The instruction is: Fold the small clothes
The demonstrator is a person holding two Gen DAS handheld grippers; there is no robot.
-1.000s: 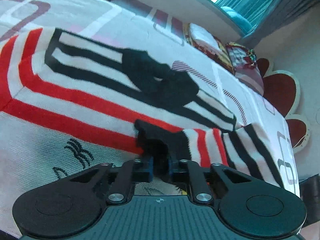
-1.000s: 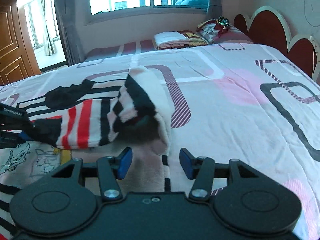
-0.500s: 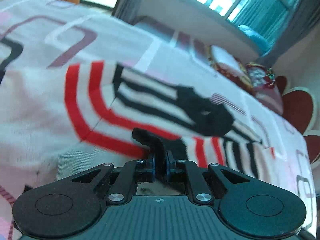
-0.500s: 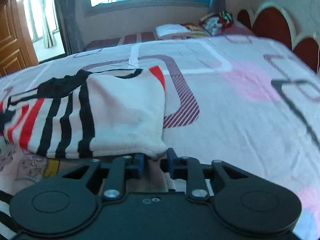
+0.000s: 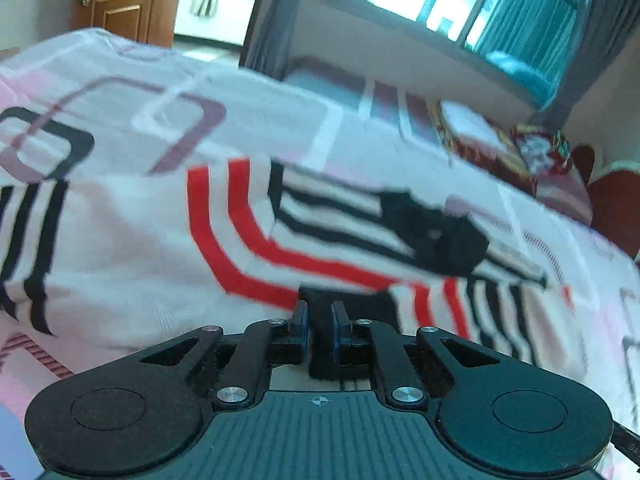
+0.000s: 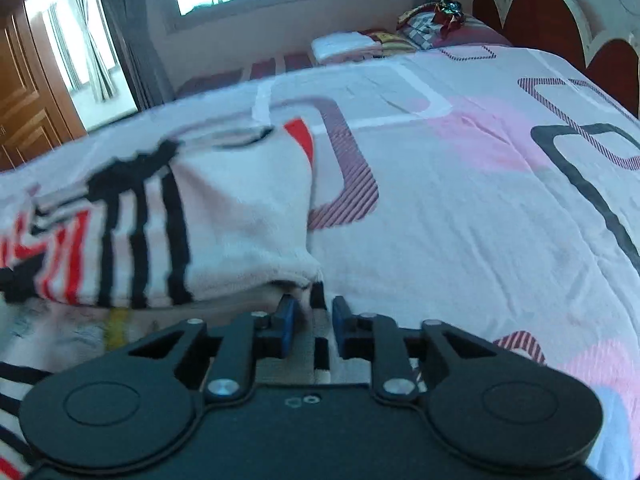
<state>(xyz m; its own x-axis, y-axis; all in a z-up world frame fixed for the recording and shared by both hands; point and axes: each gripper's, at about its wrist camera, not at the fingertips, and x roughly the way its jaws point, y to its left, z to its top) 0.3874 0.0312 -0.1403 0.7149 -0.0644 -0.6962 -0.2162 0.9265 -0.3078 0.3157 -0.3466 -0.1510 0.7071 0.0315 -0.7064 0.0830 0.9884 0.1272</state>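
Note:
A small white sweater with red and black stripes [image 5: 248,240] lies spread on the bed. My left gripper [image 5: 319,316] is shut on a black cuff of it, which stands up between the blue pads. In the right wrist view the same sweater [image 6: 240,220] lies folded over itself at the left, its white edge reaching my right gripper [image 6: 313,314]. That gripper's jaws stand narrow, with a strip of white and black-striped fabric pinched between the pads. Both views are motion-blurred.
The bed carries a pink and white sheet [image 6: 480,200] printed with dark rounded squares. Folded laundry and pillows [image 6: 352,44] sit at the far end below the window. A red headboard [image 6: 540,16] runs along the right, and a wooden door [image 5: 120,0] stands beyond the bed.
My right gripper's jaws went from wide apart to narrow on the sweater's edge, and the raised fold now lies flat. My left gripper carried the black cuff sideways and slightly up.

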